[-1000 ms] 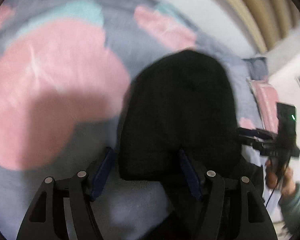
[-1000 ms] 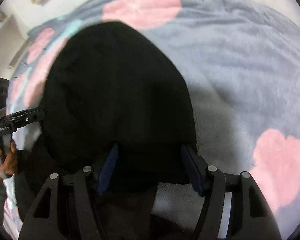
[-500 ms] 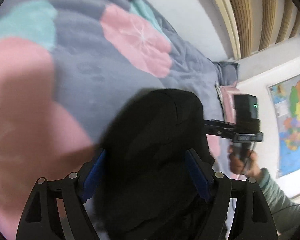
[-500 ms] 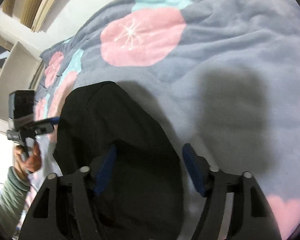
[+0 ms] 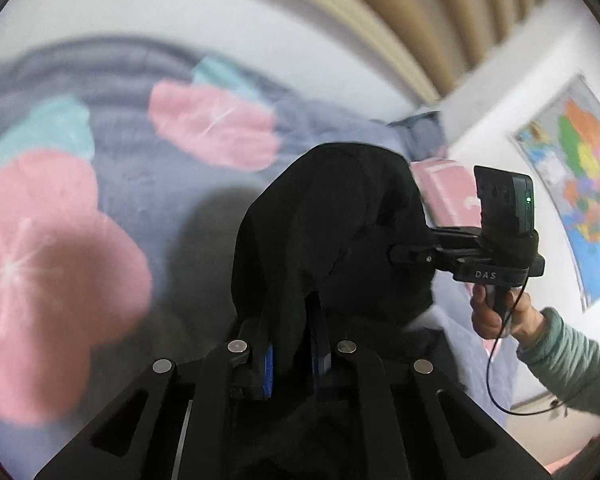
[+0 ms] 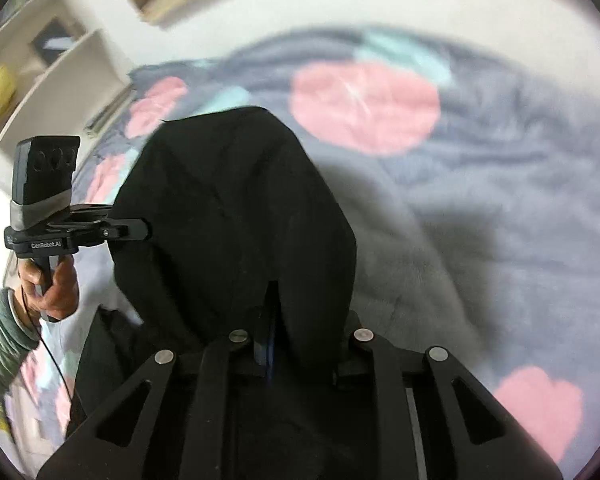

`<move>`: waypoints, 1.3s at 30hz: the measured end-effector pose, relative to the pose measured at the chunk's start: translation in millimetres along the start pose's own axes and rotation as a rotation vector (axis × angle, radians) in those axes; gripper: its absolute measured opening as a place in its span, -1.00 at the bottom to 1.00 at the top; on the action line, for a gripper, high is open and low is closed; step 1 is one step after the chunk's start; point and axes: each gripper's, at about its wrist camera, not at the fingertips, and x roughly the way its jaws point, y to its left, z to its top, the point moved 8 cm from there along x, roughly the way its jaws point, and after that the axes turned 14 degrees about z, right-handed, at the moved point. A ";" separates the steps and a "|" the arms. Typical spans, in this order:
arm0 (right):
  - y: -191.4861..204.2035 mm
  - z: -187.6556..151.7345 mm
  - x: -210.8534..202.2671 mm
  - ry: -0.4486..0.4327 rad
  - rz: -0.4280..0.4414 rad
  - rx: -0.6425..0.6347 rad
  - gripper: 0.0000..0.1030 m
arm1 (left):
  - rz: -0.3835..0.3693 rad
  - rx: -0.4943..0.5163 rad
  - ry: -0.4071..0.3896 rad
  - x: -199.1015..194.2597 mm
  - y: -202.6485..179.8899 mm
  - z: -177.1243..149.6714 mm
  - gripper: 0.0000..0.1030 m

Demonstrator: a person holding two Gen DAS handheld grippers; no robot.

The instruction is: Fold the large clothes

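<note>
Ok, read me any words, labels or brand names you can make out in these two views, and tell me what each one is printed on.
"DAS": on the body of the right tool, seen from the left wrist view.
"GenRobot.AI": on the body of the left tool, seen from the right wrist view.
Wall map: any labels on it are too small and blurred to read.
Black garment and flowered blanket: no text visible.

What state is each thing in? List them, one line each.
black garment: bunched, pinched by both grippers, its gripped part raised off the bed.
left gripper: shut on the black garment; jaws have just closed.
right gripper: shut on the black garment; jaws have just closed.
blanket: spread over the bed, rumpled, under the garment.
wall map: hanging on the wall.
</note>
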 end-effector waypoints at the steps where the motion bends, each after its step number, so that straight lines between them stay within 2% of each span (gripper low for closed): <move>1: 20.2 -6.3 -17.8 -0.025 -0.009 -0.030 -0.57 | 0.017 0.022 -0.025 -18.2 -11.1 -6.9 -0.76; 5: 86.8 -34.6 -60.7 -0.058 -0.056 -0.122 -0.57 | 0.062 0.089 -0.077 -77.4 -54.8 -42.2 -0.76; 10: 156.5 -110.2 -95.1 -0.037 -0.127 -0.194 -0.57 | 0.075 0.104 -0.061 -132.3 -98.6 -109.4 -0.76; 13: 184.8 -160.1 -107.6 -0.024 -0.177 -0.217 -0.57 | 0.105 0.131 -0.034 -155.6 -123.4 -168.3 -0.75; 16: 195.4 -209.9 -102.4 0.023 -0.173 -0.184 -0.57 | 0.162 0.152 0.024 -159.5 -132.2 -228.6 -0.61; 17: 194.9 -228.4 -96.8 0.050 -0.159 -0.148 -0.57 | 0.195 0.137 0.081 -152.2 -128.2 -257.1 -0.59; 20: 185.0 -279.5 -77.3 0.128 -0.149 -0.038 -0.56 | 0.196 0.059 0.193 -136.2 -115.3 -311.7 -0.58; 23: 172.9 -307.6 -70.0 0.170 -0.149 0.062 -0.54 | 0.200 -0.034 0.266 -138.7 -100.9 -345.6 -0.58; 26: 164.3 -313.2 -79.4 0.175 -0.139 0.134 -0.38 | 0.213 -0.071 0.245 -157.2 -91.8 -343.5 -0.58; 29: 160.8 -296.6 -100.3 0.134 -0.165 0.145 -0.16 | 0.243 -0.092 0.185 -181.8 -84.0 -316.8 -0.49; 30: 160.5 -284.1 -110.7 0.104 -0.180 0.148 -0.01 | 0.247 -0.099 0.157 -190.1 -83.3 -304.6 -0.41; 31: 161.1 -275.7 -117.9 0.079 -0.184 0.150 0.04 | 0.247 -0.101 0.119 -199.8 -85.6 -289.8 -0.35; 33: 166.6 -246.1 -132.1 0.009 -0.163 0.157 0.06 | 0.239 -0.113 0.055 -211.7 -92.9 -263.8 0.10; 35: 177.6 -223.7 -138.4 -0.046 -0.137 0.161 0.13 | 0.197 -0.134 0.006 -216.8 -101.4 -240.3 0.25; 37: 187.6 -196.4 -136.2 -0.097 -0.116 0.177 0.36 | 0.111 -0.164 -0.034 -214.4 -113.9 -214.8 0.26; 38: 194.5 -187.6 -129.0 -0.109 -0.108 0.190 0.42 | 0.058 -0.184 -0.040 -207.3 -120.7 -204.6 0.26; 39: 199.9 -180.5 -120.0 -0.110 -0.102 0.199 0.42 | 0.043 -0.189 -0.036 -200.4 -124.0 -200.2 0.26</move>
